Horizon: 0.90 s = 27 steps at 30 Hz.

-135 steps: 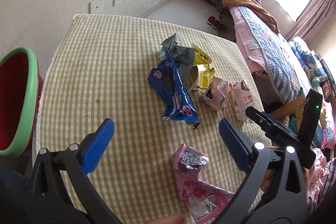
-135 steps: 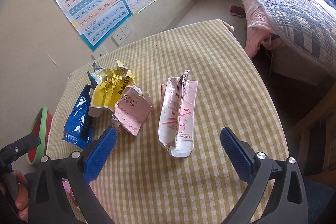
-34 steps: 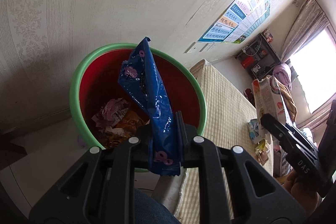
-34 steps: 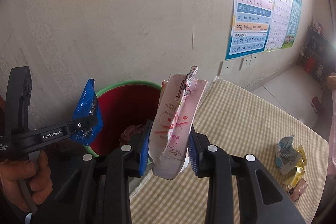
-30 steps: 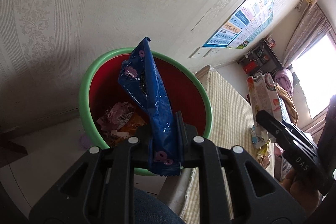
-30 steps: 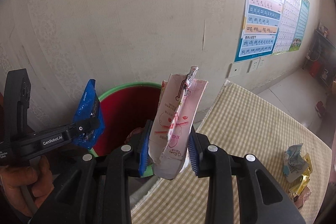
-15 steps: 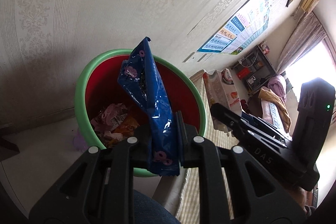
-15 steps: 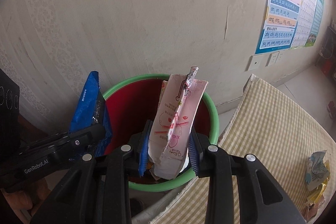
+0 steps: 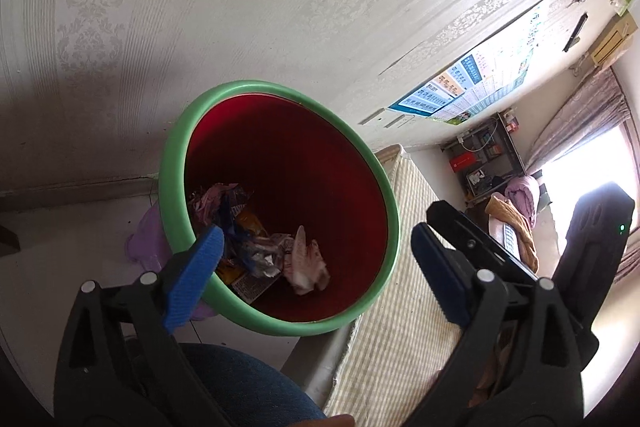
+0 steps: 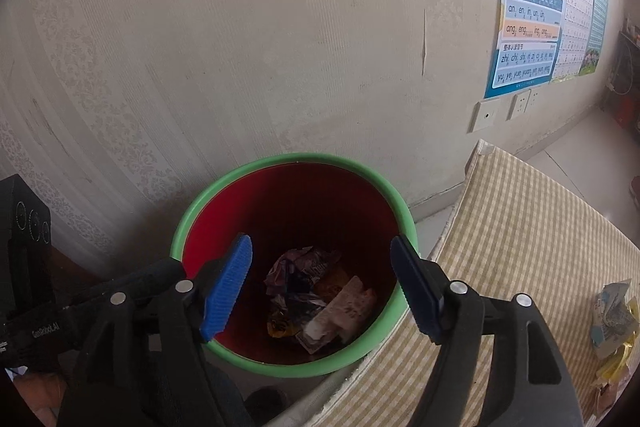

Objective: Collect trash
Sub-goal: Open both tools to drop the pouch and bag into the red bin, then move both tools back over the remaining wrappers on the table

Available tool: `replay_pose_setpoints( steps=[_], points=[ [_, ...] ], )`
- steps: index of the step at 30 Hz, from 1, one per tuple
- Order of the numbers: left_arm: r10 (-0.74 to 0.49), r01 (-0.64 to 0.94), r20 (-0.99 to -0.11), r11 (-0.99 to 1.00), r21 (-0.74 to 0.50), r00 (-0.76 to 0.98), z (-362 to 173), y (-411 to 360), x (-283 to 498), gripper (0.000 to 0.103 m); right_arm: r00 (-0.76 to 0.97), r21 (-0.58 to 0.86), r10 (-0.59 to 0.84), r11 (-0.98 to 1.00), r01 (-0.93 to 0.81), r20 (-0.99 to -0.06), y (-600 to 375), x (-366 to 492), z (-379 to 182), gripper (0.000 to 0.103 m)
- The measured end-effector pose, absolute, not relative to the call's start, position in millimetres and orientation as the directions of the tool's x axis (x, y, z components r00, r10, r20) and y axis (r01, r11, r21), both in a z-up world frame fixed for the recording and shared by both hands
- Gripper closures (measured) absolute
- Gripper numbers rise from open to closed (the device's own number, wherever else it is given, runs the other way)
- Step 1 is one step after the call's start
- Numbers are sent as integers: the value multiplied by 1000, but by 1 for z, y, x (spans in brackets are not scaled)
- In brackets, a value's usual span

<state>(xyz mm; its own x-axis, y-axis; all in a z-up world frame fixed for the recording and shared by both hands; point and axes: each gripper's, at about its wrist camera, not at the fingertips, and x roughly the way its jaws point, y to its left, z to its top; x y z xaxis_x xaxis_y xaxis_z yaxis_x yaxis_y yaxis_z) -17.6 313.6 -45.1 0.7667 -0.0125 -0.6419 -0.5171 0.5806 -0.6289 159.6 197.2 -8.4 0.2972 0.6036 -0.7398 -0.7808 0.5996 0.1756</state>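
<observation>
Now both sets of fingers are spreading apart with nothing between them. The left gripper (image 9: 316,263) hangs over the near rim of the bin (image 9: 380,195), its left finger (image 9: 196,267) crossing the green edge, and the right gripper (image 10: 322,289) sits above the bin's mouth from the side of the surface (image 10: 540,227).

Down inside the red bin lies the dropped trash: a pink carton (image 10: 344,311) resting on crumpled wrappers (image 10: 298,273), with a scrap of blue foil (image 9: 234,233) among them. So this load looks delivered, and neither gripper carries anything.

Further out, more wrappers (image 10: 614,315) wait at the far right edge of the checked surface, so the job is judged unfinished.

From here the main hazard is the crowding: the two grippers sit close together over one opening, and swinging back toward the surface at once could knock them against each other or catch the bin's rim and tip it, since it stands on the floor right against the surface's edge. The remaining wrappers are light and crumpled, so a shallow pinch may slip off or grab only one piece.
</observation>
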Motion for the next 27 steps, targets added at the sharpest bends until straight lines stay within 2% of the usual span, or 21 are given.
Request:
replay_pose_setpoints(
  steps=[3,5,8,17,27],
  points=[
    [0,-527,-655,594,-608,755,-43,310,-18,6,309,177,605,609,-773,-734,190,160,-6,21],
    [15,-533,-666,612,-584,746,-39,306,-14,6,321,181,608,620,-764,-727,184,161,-2,12],
    [36,-545,-680,629,-555,733,-36,302,-13,6,342,180,605,637,-749,-719,173,161,3,7],
    [43,-530,-691,676,-512,721,-24,277,-9,6,399,186,575,705,-684,-715,104,162,6,7],
    [-9,-435,-692,771,-464,722,-11,225,14,6,495,192,490,822,-536,-718,-13,176,2,7]
  ],
)
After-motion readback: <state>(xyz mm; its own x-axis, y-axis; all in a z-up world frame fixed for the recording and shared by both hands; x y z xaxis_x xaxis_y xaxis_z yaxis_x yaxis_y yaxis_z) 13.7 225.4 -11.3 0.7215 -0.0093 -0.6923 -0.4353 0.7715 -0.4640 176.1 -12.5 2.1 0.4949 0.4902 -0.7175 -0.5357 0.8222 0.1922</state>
